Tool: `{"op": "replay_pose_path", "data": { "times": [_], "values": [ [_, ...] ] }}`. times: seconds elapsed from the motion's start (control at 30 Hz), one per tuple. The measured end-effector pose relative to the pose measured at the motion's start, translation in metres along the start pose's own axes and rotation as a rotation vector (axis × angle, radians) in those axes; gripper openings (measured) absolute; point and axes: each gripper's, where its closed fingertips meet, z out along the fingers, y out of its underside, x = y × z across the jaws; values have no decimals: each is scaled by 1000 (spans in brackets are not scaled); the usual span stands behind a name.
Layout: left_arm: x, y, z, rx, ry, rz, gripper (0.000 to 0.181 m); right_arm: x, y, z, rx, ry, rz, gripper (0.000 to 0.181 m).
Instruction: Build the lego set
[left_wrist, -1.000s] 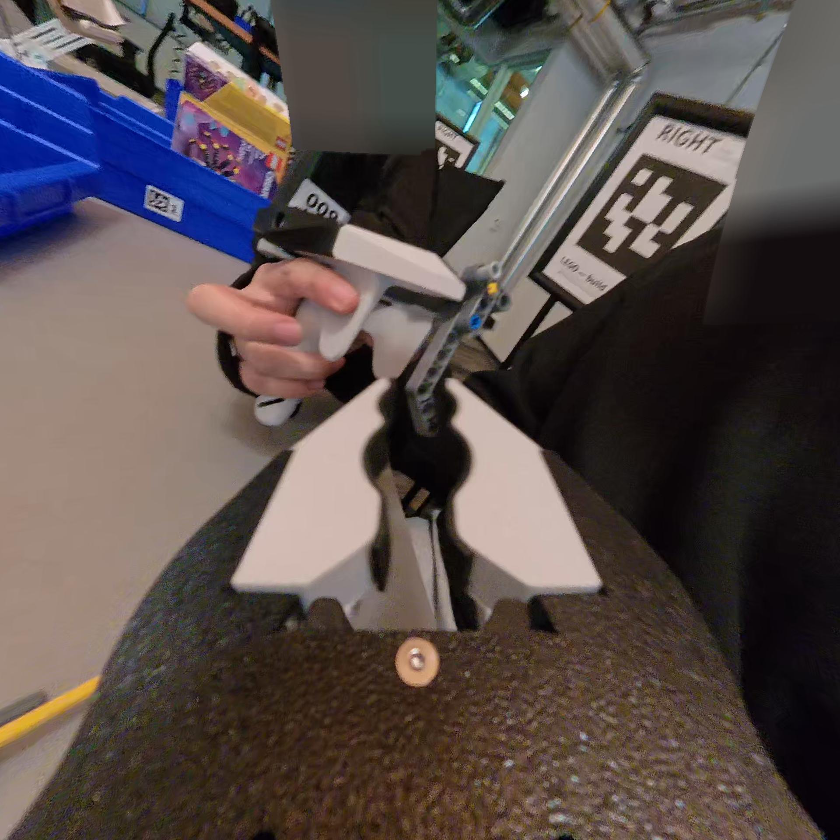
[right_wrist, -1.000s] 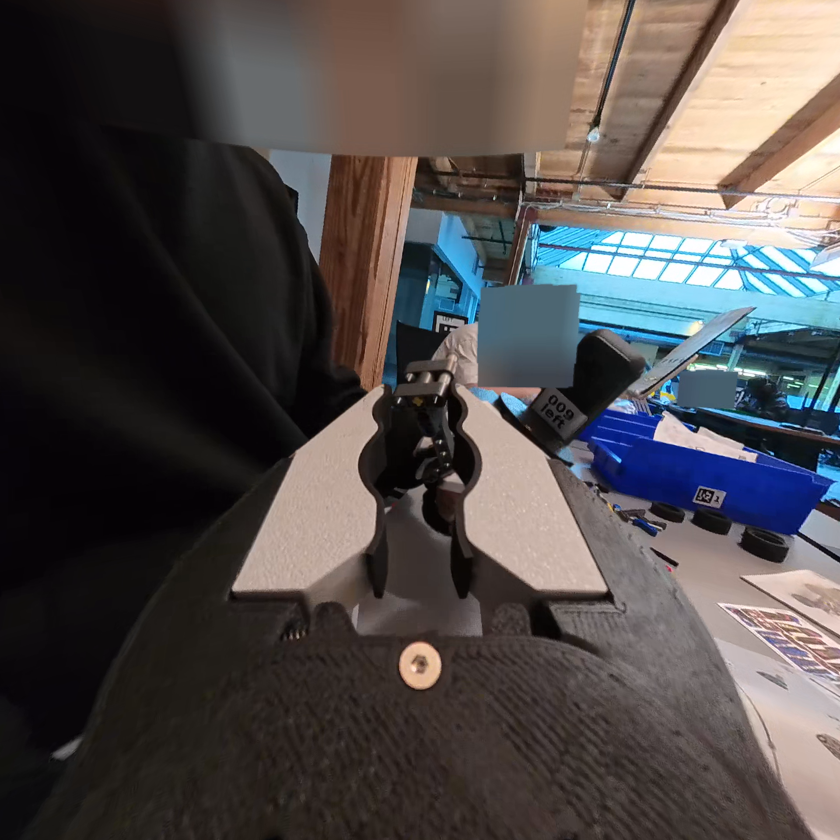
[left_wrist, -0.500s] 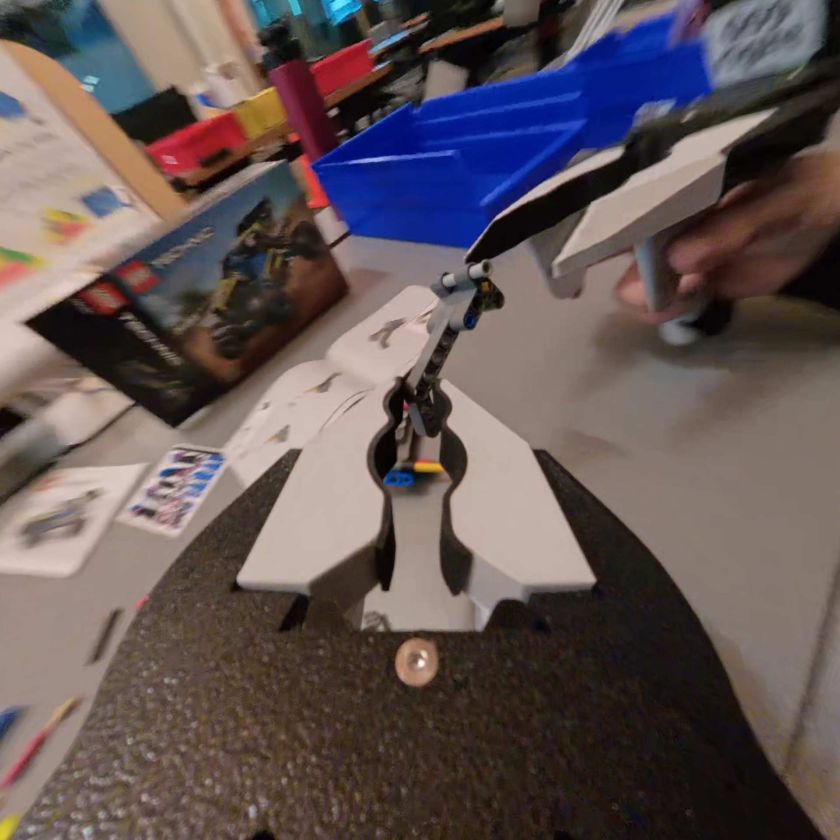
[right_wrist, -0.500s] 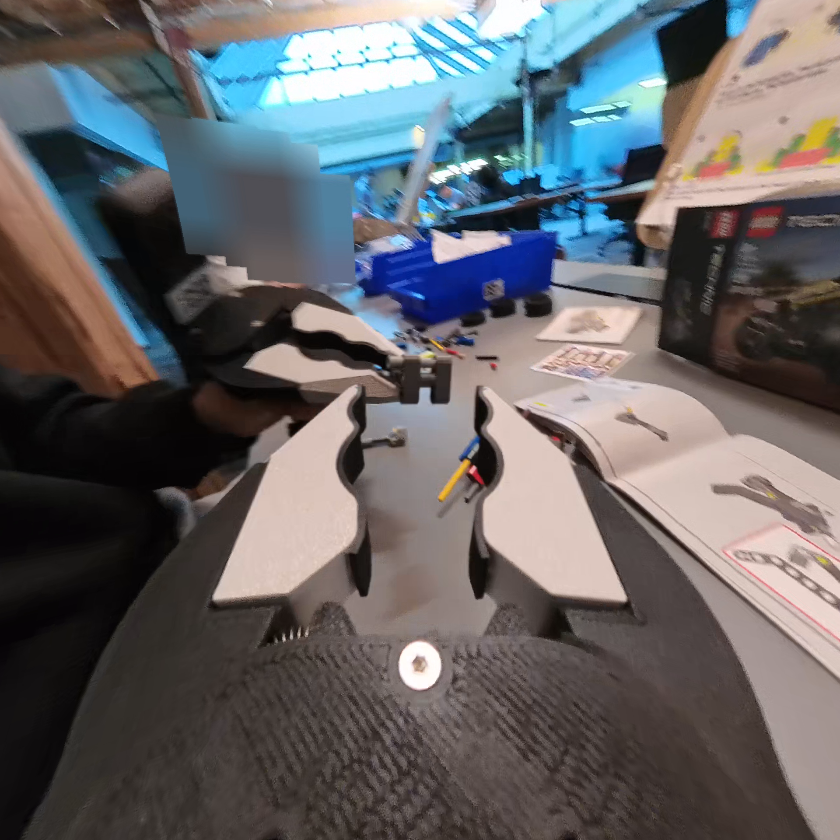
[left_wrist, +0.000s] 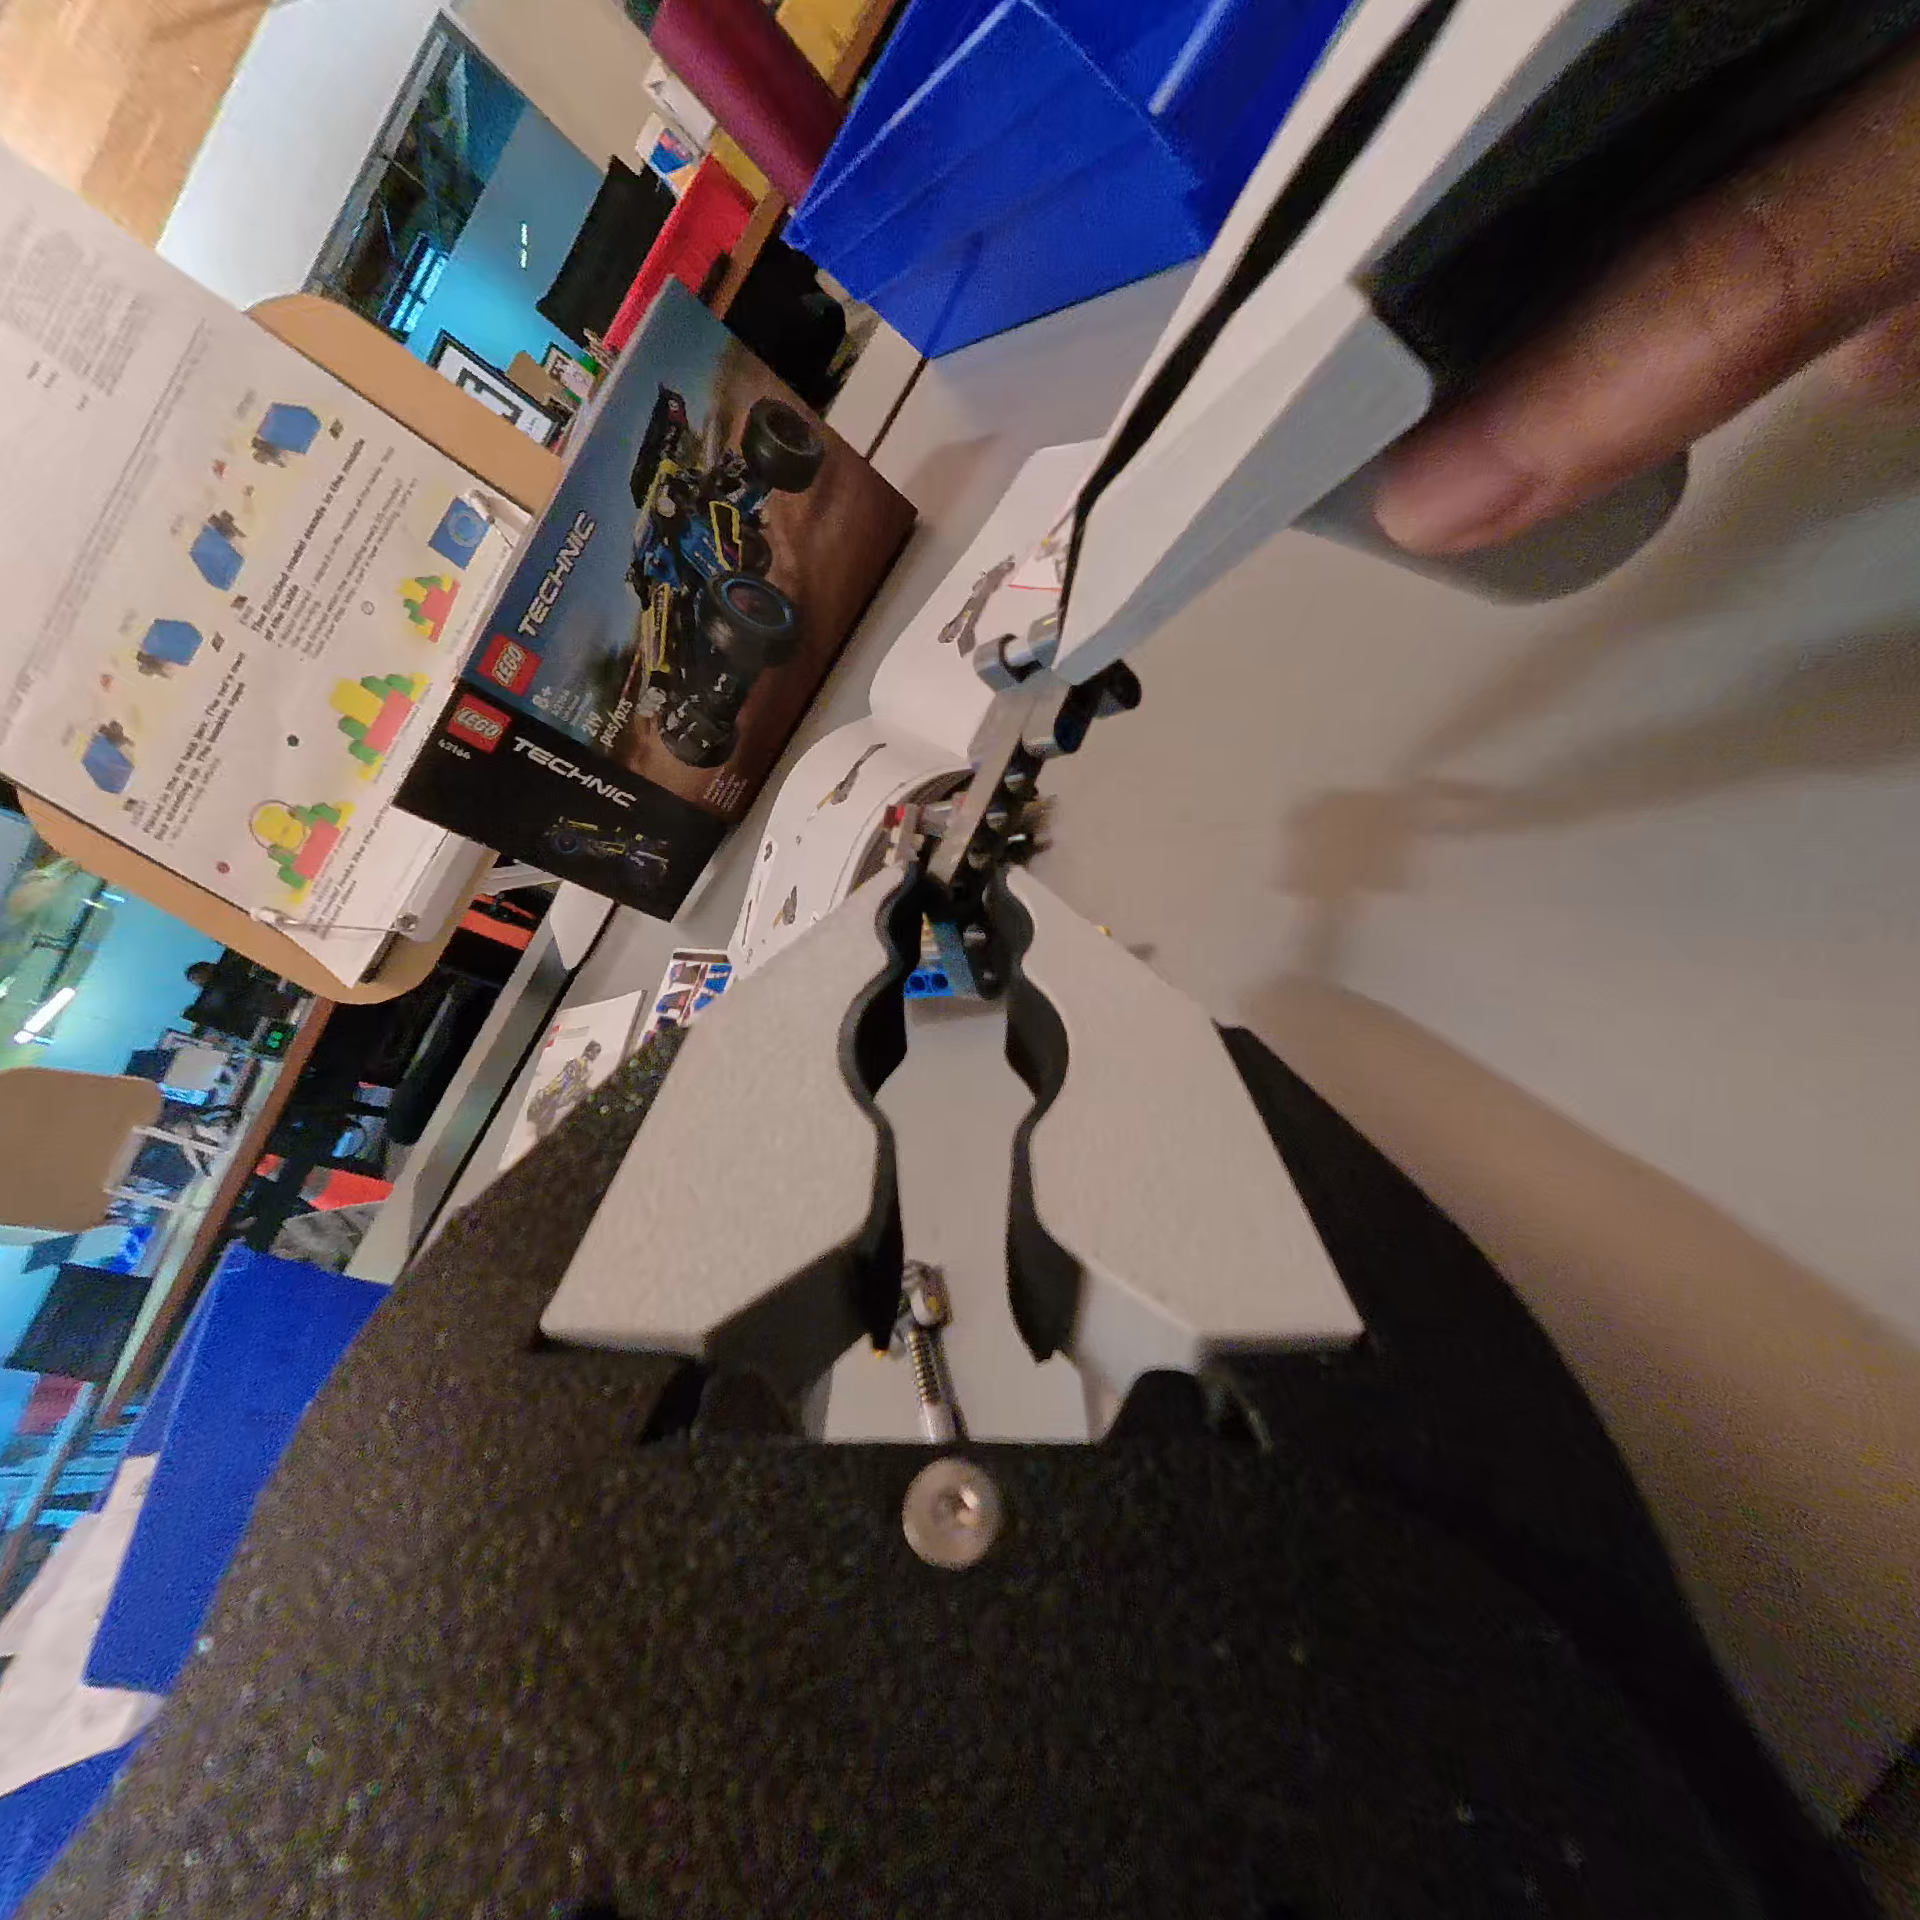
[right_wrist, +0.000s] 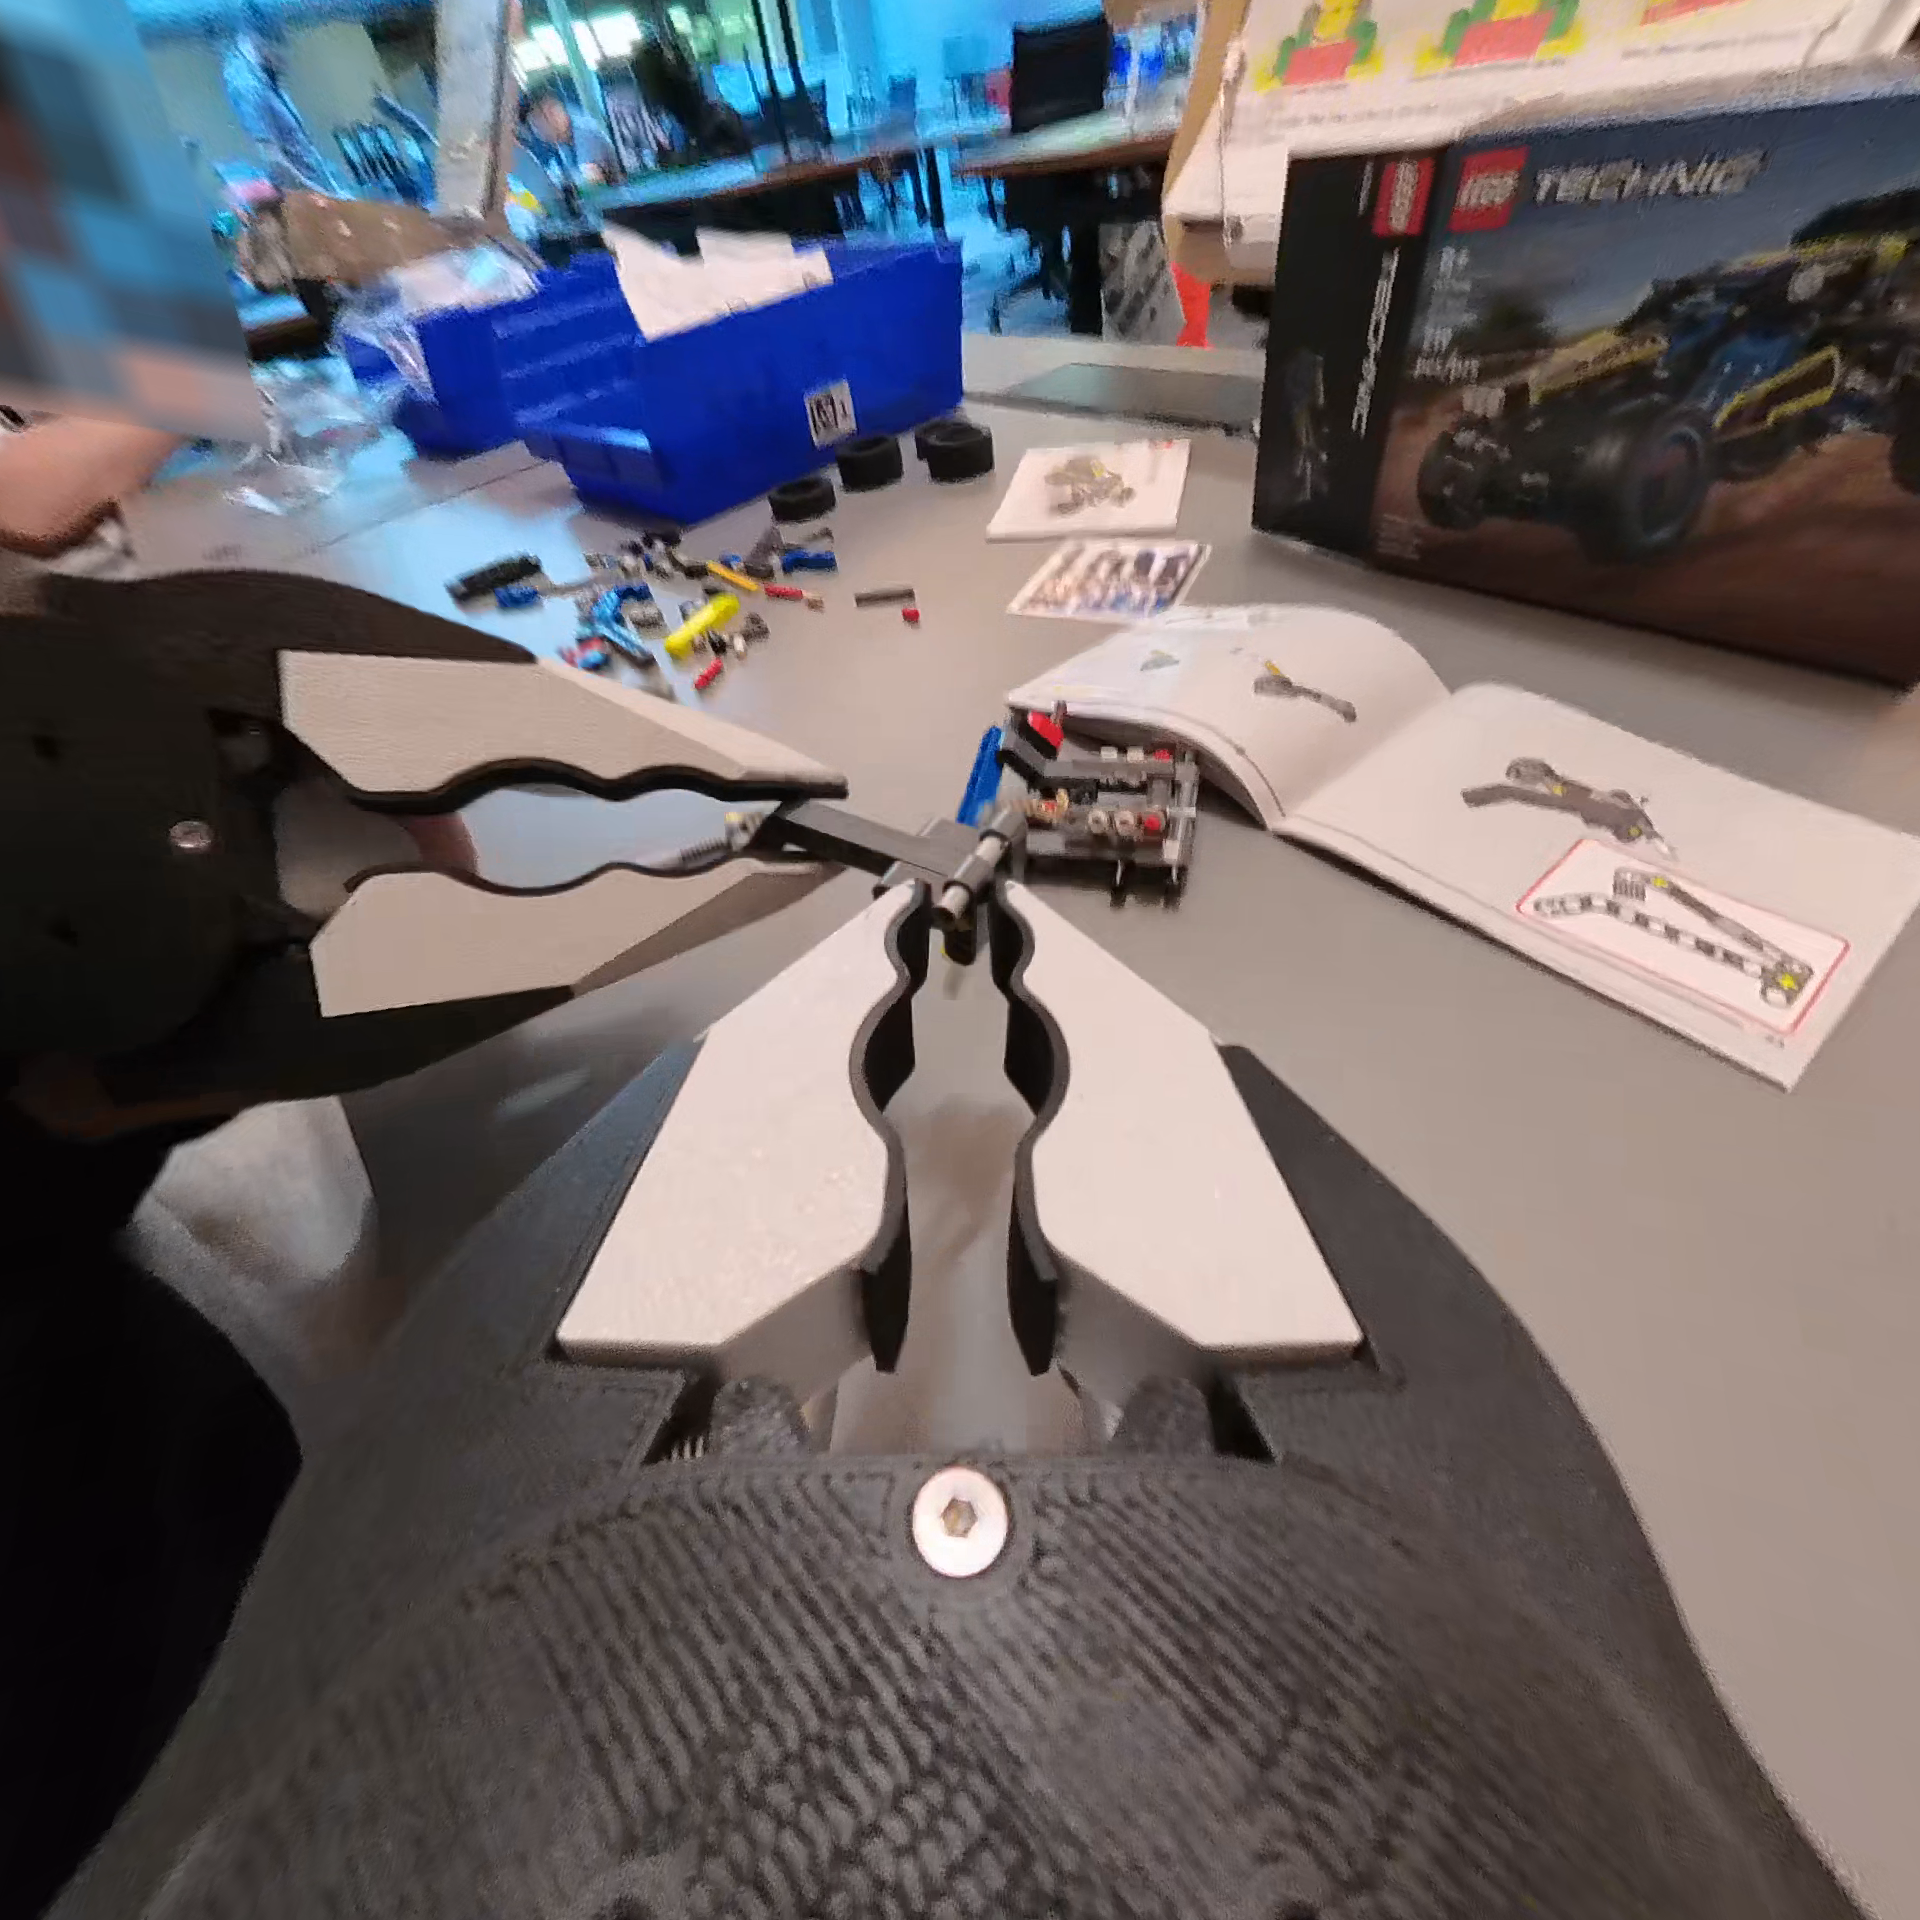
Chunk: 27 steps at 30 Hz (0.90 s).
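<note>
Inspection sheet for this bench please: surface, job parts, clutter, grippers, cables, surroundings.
Surface: grey table.
Job's things: beam assembly held in the air; part-built chassis at the edge of the open instruction booklet; loose parts; three tyres.
Clutter: set box, sticker sheet, second booklet, blue bin.
Grippers: left gripper shut on beam assembly; right gripper closed on its grey connector end.
Cables: nothing seen.
Surroundings: clipboard behind the box; blurred benches beyond.

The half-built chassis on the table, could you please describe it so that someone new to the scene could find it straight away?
In the right wrist view, start from the big set box standing at the back right, then drop to the open instruction booklet lying in front of it. The half-built chassis sits against the booklet's left edge. Unlike the loose parts scattered farther left, it is one dark grey assembled block with a blue piece at its left end.
</note>
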Motion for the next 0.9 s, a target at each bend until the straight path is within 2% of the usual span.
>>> {"op": "replay_pose_path", "data": {
  "times": [0.13,0.33,0.53,0.6,0.77,0.83,0.9],
  "values": [
    [25,2,-3,-26,113,18,10,4,28,-5,-177,9,21,7],
    [62,11,-7,-123,320,-24,14,2,45,-8,-277,-16,-8,6],
    [75,13,-11,-132,424,-124,16,7,57,-9,-353,25,-88,5],
    [77,11,-15,-112,490,-192,21,8,58,-10,-363,35,-102,5],
    [50,7,-36,-24,644,-432,37,9,59,-9,-367,48,-119,4],
    [22,28,-39,-71,600,-512,36,10,59,-10,-365,57,-121,7],
    [-11,68,-38,-174,459,-536,33,11,58,-10,-363,61,-117,15]
  ]
}}
